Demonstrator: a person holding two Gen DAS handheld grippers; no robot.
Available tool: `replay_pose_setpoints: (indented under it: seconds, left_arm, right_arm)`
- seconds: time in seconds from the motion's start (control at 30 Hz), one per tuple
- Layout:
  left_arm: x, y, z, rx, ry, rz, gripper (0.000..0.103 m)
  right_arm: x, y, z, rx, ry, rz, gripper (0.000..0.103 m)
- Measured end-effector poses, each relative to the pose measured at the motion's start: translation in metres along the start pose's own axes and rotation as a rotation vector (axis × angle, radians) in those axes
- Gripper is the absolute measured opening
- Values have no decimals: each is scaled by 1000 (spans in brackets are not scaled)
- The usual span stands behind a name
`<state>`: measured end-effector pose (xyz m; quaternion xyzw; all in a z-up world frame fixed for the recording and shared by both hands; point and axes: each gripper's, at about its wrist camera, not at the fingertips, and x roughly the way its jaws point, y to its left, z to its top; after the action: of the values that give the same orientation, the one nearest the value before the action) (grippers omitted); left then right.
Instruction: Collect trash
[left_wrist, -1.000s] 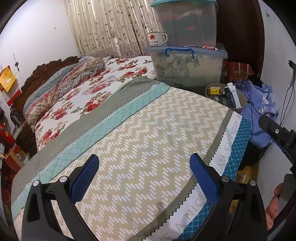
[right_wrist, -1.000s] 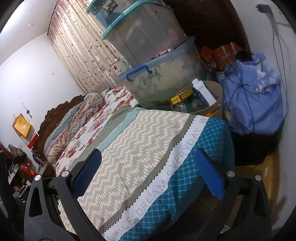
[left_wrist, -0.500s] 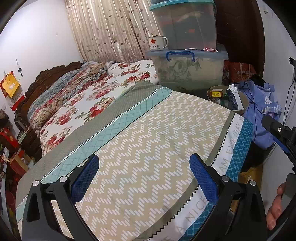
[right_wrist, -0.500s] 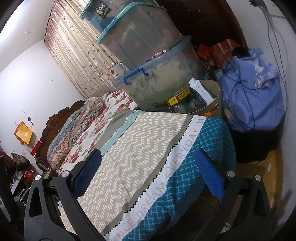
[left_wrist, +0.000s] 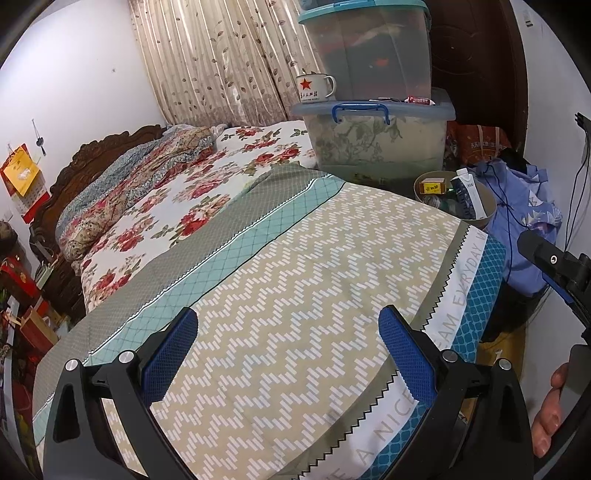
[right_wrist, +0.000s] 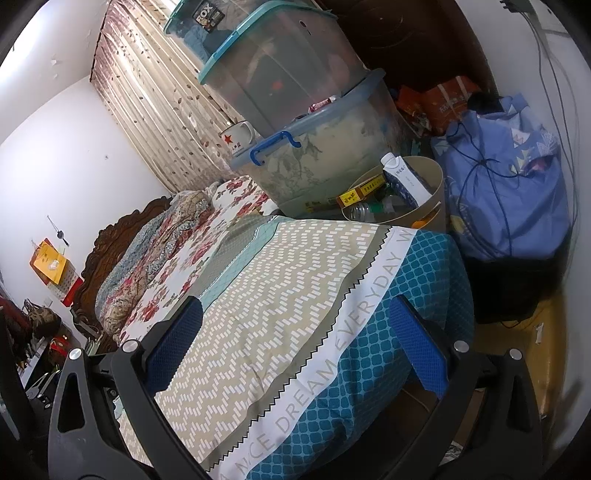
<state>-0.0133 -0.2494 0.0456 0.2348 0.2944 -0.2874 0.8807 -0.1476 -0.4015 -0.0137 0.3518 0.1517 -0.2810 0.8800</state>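
Two grippers hang spread and empty above the foot of a bed: the left gripper (left_wrist: 288, 347) over the zigzag-patterned bedspread (left_wrist: 295, 280), the right gripper (right_wrist: 295, 343) over the bedspread's (right_wrist: 280, 280) teal edge with its printed lettering. At far left lie a carved wooden headboard (left_wrist: 92, 162) and a floral quilt (left_wrist: 155, 184); further right, beyond the bed's far edge, stacked clear storage bins (left_wrist: 373, 99) carry a white enamel mug (left_wrist: 314, 88) with a red star. Right of them, just past the bed's far corner, stands the round tan wastebasket (right_wrist: 432, 206), already holding a white-and-blue carton (right_wrist: 406, 181), a yellow box (right_wrist: 362, 192) and a plastic bottle (right_wrist: 369, 210). A blue cloth bundle (right_wrist: 506, 192) sits at far right. No loose trash shows on the bed, so the collecting appears done or between items. The next move, by this view, calls for scanning for leftover litter, perhaps on the floor at right, before any grasp.
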Motion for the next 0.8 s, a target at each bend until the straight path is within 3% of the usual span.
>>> replay_pose_setpoints:
  seconds: [0.57,0.8]
  left_arm:
    - [4,4,-4,-3,10,17,94]
    - [3,5,-4,11,-7,74,94]
  right_arm:
    - [3,3,-3,1,15,6,100]
    - [4,4,-4,1,21,9,100]
